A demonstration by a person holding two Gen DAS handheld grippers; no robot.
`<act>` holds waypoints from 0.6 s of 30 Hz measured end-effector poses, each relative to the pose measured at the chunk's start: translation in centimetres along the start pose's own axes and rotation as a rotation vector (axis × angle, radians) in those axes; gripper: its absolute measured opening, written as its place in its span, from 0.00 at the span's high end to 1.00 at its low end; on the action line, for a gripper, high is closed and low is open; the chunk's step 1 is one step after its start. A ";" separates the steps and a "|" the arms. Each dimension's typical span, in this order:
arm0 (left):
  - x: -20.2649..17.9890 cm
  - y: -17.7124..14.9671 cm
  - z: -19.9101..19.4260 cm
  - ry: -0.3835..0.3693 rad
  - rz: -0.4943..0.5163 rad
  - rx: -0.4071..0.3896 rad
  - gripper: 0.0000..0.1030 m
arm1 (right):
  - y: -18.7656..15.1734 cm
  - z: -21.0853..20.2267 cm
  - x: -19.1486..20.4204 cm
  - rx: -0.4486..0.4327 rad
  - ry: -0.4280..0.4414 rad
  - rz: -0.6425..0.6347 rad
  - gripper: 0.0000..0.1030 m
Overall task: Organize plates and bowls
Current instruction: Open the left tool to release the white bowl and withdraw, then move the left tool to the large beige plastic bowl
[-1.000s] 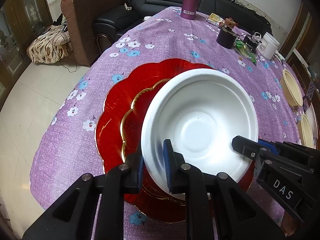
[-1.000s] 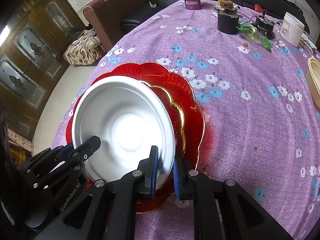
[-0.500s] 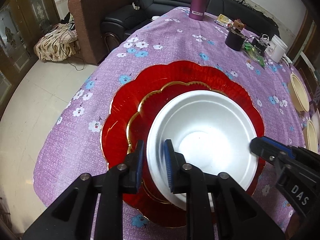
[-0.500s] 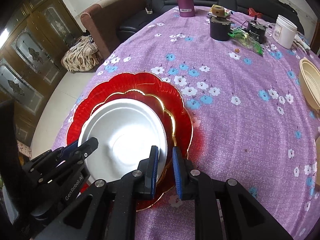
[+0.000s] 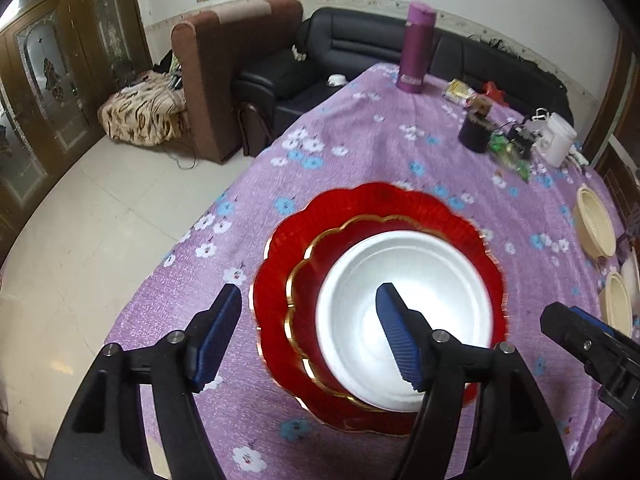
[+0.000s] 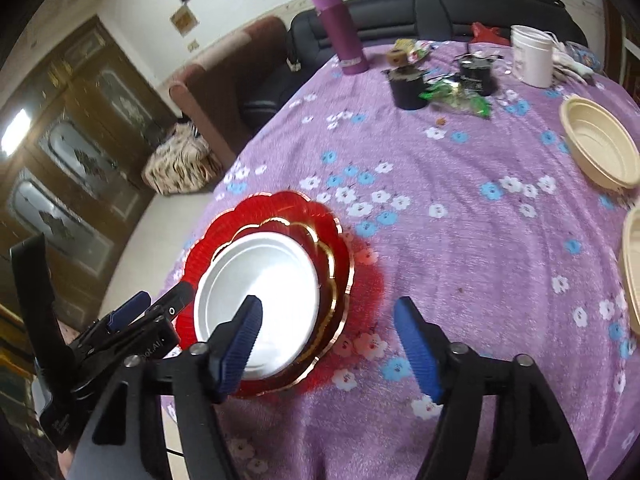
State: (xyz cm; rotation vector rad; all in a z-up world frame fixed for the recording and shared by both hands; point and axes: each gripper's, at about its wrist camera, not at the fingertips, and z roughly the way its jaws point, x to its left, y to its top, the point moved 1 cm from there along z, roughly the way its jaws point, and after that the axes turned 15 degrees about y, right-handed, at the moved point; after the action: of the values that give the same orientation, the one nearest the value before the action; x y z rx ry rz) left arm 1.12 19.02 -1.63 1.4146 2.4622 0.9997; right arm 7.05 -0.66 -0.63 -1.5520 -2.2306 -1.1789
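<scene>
A white bowl [image 5: 416,280] rests on a small red gold-rimmed plate [image 5: 308,292], stacked on a larger red scalloped plate [image 5: 384,200] near the table's near-left edge. The stack also shows in the right wrist view, with the bowl [image 6: 264,276] on the red plates [image 6: 280,208]. My left gripper [image 5: 308,328] is open and empty, raised above the stack's near-left rim. My right gripper [image 6: 328,344] is open and empty, raised above the stack's near-right rim. Two cream bowls [image 6: 596,144] [image 6: 634,264] sit at the right of the table.
The table has a purple flowered cloth [image 6: 460,240]. At its far end stand a purple flask [image 5: 416,56], a dark cup [image 5: 474,134], a white tub [image 5: 560,144] and green wrappers [image 6: 456,96]. An armchair [image 5: 224,80] and a black sofa [image 5: 360,52] lie beyond.
Both grippers opened and let go of the white bowl, which now lies flat on the red plates. Both grippers pulled up and back from the stack.
</scene>
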 end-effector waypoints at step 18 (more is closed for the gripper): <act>-13.3 -1.7 -8.2 -0.225 0.177 -0.134 0.28 | -4.7 -14.8 -11.1 -0.252 -0.061 0.206 0.19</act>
State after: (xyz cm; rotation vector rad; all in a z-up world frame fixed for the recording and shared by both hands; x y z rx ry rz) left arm 3.78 3.72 0.94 1.6238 2.1021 0.9583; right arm 3.79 -19.40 0.83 -1.8824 -1.9578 -1.4088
